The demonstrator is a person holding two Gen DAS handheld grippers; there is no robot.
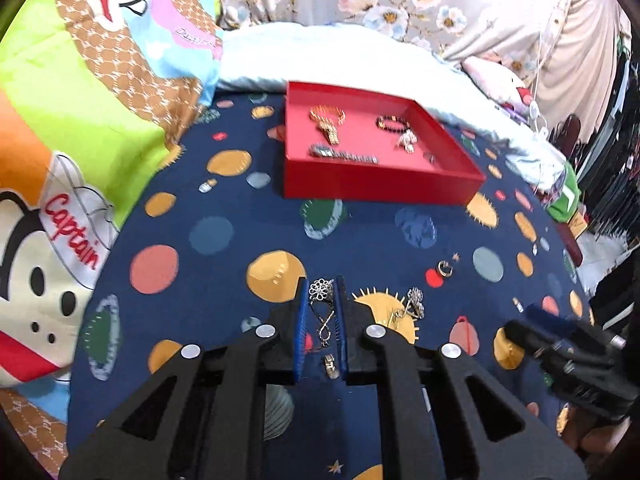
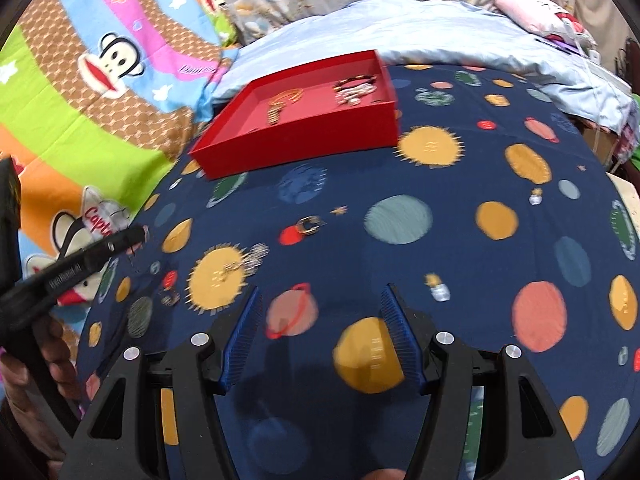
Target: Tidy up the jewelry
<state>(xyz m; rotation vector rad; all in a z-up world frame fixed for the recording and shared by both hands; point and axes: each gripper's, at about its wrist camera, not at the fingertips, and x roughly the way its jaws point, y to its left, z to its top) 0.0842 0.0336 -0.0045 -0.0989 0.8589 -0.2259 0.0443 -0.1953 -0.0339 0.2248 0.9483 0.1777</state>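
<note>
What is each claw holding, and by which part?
Left claw: silver flower earring, pinched around its dangling lower part, flower top poking out. Right claw: open, nothing held.

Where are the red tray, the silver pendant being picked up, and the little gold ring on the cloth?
Red tray (image 1: 380, 188): left wrist view, its front wall.
Silver pendant (image 1: 321, 290): left wrist view, its flower-shaped top between the fingers.
Gold ring (image 1: 445, 269): left wrist view, on its band.

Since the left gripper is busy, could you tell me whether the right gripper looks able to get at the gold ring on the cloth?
Probably yes: the right gripper is open and empty, and only bare cloth lies between it and the gold ring.
</note>
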